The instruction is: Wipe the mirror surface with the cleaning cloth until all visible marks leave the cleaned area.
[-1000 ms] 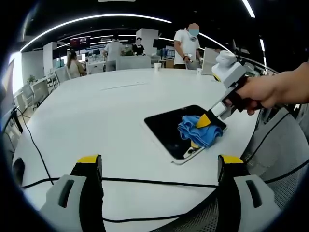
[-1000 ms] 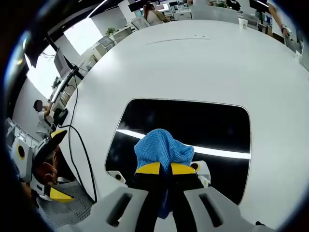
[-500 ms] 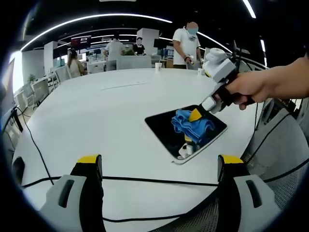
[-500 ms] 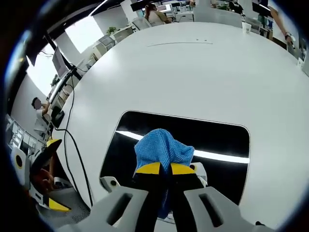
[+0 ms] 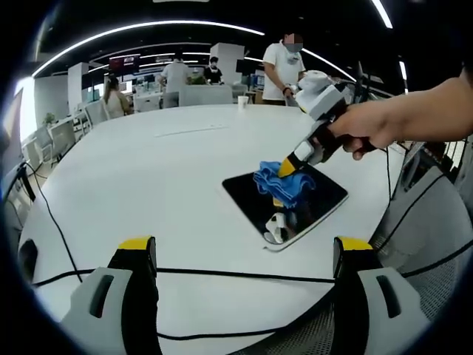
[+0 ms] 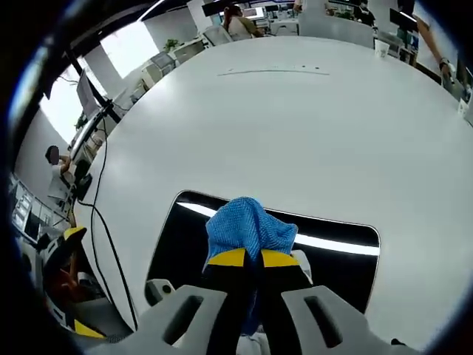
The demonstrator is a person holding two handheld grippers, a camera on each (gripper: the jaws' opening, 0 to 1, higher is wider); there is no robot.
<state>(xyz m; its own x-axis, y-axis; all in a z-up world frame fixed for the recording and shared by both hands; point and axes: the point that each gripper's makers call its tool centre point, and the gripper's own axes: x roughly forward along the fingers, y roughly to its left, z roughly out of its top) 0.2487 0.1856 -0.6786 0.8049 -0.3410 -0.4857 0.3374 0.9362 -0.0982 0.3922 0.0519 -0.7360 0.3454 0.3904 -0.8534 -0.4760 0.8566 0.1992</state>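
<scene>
Pinching the blue cloth (image 6: 247,228) in your right gripper (image 6: 247,258), you press it onto the dark mirror (image 5: 255,199) lying flat on the white table (image 5: 148,170); your left gripper (image 5: 244,251) hangs open near a black cable (image 5: 222,277)

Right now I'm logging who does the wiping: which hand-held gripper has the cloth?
The right hand-held gripper: shut on the blue cloth over the mirror. The left hand-held gripper is open, off the mirror.

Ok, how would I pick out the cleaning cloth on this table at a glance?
Start at the big white round table, then find the dark rectangular mirror lying flat near its edge. The crumpled blue microfibre cloth sits on it, pinched in the right gripper's yellow-tipped jaws, the one bright blue thing there.
</scene>
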